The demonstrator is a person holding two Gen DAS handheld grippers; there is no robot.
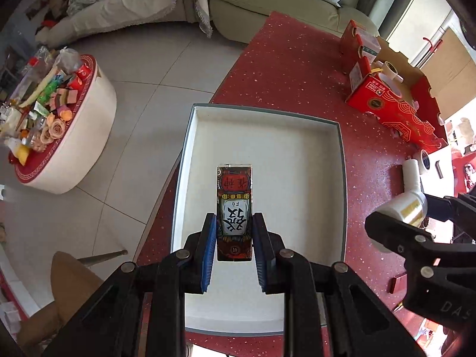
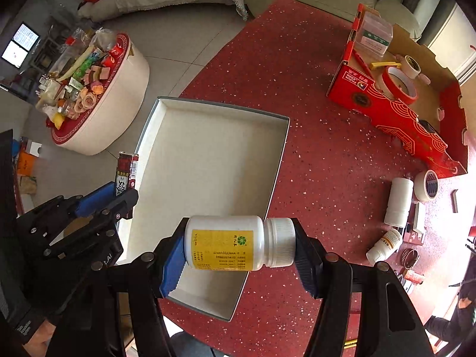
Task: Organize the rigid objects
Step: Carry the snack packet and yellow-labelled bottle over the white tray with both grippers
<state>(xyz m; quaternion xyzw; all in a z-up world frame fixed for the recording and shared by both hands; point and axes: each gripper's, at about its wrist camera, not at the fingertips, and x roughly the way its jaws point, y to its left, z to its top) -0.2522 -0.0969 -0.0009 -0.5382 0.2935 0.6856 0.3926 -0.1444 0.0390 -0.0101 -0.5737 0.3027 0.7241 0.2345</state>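
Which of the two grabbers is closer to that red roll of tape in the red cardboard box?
Right. The right gripper, clamping a white bottle, is on the red tape roll's side of the white tray; the left gripper hangs over the tray's far edge.

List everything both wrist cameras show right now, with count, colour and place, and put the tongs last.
tray: one, white inside with grey rim, on the red table, nothing lying in it
card box: one, red and black with a white panel, held above the tray
pill bottle: one, white with yellow label, held sideways over the tray's near corner
red carton: one, open, far right of table, tape rolls inside
white bottles: two, on the table at right
round stool: one, white and red, on the floor, piled with clutter
left tongs: shut on the card box
right tongs: shut on the pill bottle
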